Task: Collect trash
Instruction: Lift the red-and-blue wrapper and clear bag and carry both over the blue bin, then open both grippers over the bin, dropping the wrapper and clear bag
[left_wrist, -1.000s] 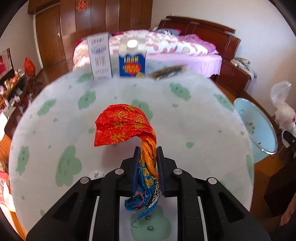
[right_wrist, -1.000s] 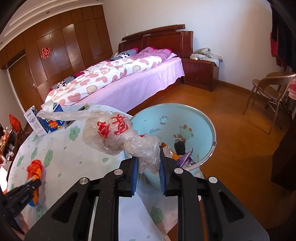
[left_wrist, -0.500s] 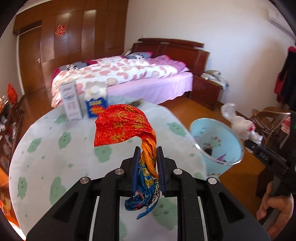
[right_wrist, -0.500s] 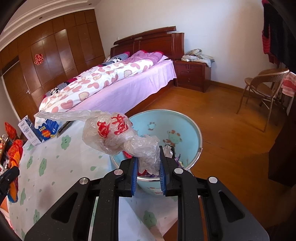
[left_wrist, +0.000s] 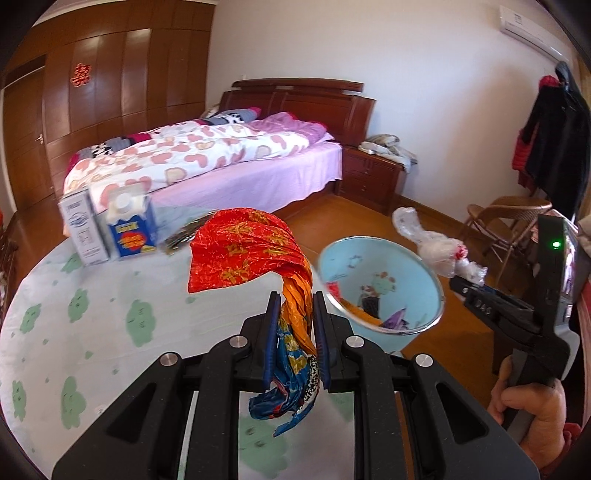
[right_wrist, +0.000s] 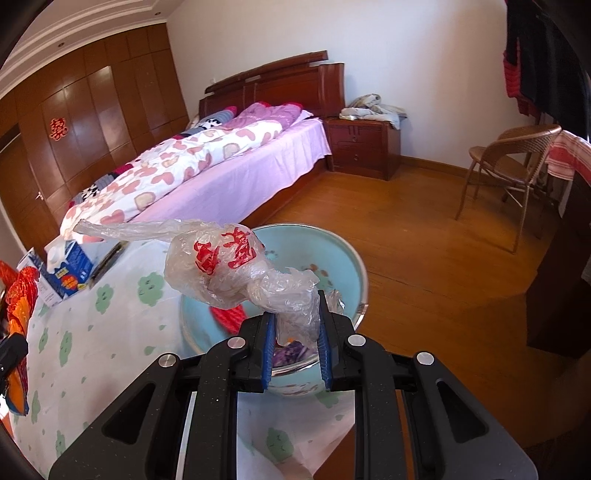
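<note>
Red-and-orange foil wrapper (left_wrist: 251, 254) is pinched in the closed left hand-held gripper (left_wrist: 295, 332) above the worktop (left_wrist: 110, 332), short of the pale-blue bin (left_wrist: 406, 273), while the right hand-held gripper (right_wrist: 295, 328) clamps a crumpled clear plastic bag (right_wrist: 229, 269) directly over it. Both are at the drop-off step; next, I judge, the right releases and the left travels over the rim. Only the left view shows the person's hand (left_wrist: 532, 413) on the right tool.

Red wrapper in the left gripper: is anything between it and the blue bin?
Nothing visible. The wrapper hangs over the table; the bin is open beyond its edge, with the right gripper and its bag past the far rim.
</note>
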